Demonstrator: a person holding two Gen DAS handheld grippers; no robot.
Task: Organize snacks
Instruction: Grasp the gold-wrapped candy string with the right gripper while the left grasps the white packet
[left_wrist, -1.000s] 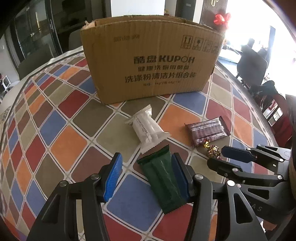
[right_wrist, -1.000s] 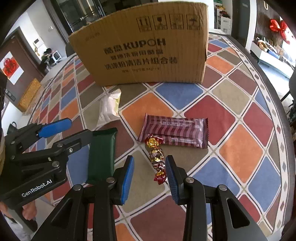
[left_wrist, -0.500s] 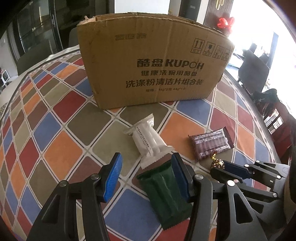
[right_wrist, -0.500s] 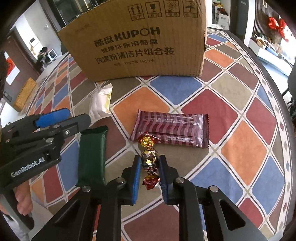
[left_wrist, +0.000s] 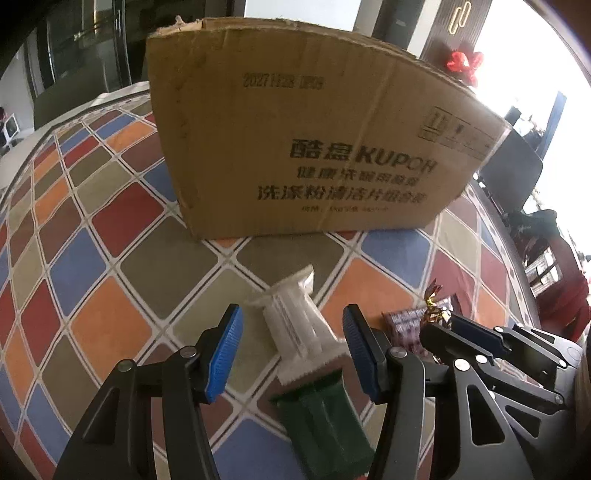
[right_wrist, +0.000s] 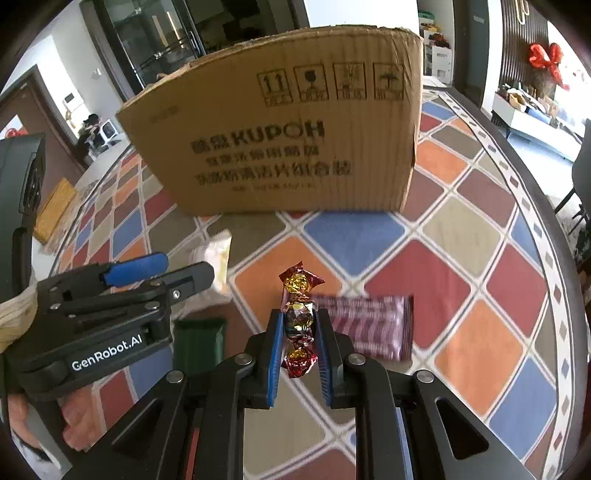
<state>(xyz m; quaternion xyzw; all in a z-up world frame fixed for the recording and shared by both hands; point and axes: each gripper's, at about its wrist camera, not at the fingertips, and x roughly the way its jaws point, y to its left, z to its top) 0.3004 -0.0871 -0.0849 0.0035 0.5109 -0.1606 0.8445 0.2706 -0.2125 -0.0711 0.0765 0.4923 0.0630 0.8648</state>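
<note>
My right gripper is shut on a string of red-and-gold foil candies, whose top end sticks out past the pads. The candies also show in the left wrist view, at the tip of the right gripper. A maroon snack packet lies flat just behind them. My left gripper stands open, and between its fingers I see a white packet lying on the table. A dark green packet lies nearer the camera, its end under the white one. The brown cardboard box stands behind.
The table wears a cloth of coloured diamonds, and its round edge curves along the right. A hand holds the left gripper at the left. Chairs stand beyond the table.
The right gripper's jaws closed on the candy string and carried it toward the box. The left gripper moved forward from over the green packet to over the white one, staying open.
</note>
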